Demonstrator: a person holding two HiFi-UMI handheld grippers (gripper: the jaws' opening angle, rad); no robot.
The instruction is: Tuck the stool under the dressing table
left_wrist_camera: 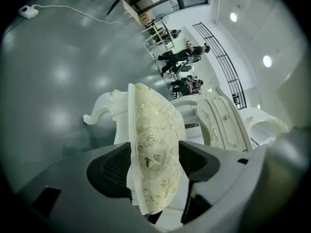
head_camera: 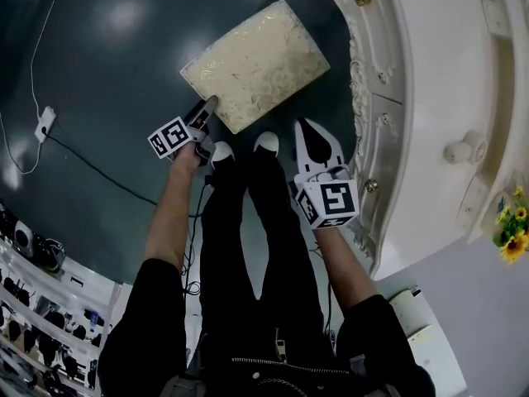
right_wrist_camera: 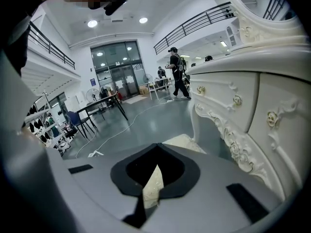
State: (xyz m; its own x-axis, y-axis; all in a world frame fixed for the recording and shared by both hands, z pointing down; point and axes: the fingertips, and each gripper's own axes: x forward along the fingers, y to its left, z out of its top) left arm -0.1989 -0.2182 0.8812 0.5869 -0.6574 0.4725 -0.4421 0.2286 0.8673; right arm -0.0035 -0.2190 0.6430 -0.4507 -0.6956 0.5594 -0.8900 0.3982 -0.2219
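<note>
The stool (head_camera: 256, 60) has a cream, gold-patterned cushion and white carved legs, and stands on the dark floor left of the white ornate dressing table (head_camera: 397, 98). My left gripper (head_camera: 208, 106) is shut on the stool's near-left corner; in the left gripper view the cushion edge (left_wrist_camera: 155, 130) is pinched between the black pads (left_wrist_camera: 114, 169), with the dressing table (left_wrist_camera: 221, 118) behind. My right gripper (head_camera: 312, 127) is shut on nothing and points at the floor between stool and table. In the right gripper view a stool corner (right_wrist_camera: 187, 142) shows beyond the closed gripper (right_wrist_camera: 154, 171), beside the dressing table (right_wrist_camera: 243, 110).
My two shoes (head_camera: 221, 151) stand just behind the stool. A cable (head_camera: 91, 168) and a power strip (head_camera: 44, 122) lie on the floor at left. Shelves of small goods (head_camera: 33, 304) sit at lower left, sunflowers (head_camera: 512, 234) on the table. People (right_wrist_camera: 176, 72) walk far off.
</note>
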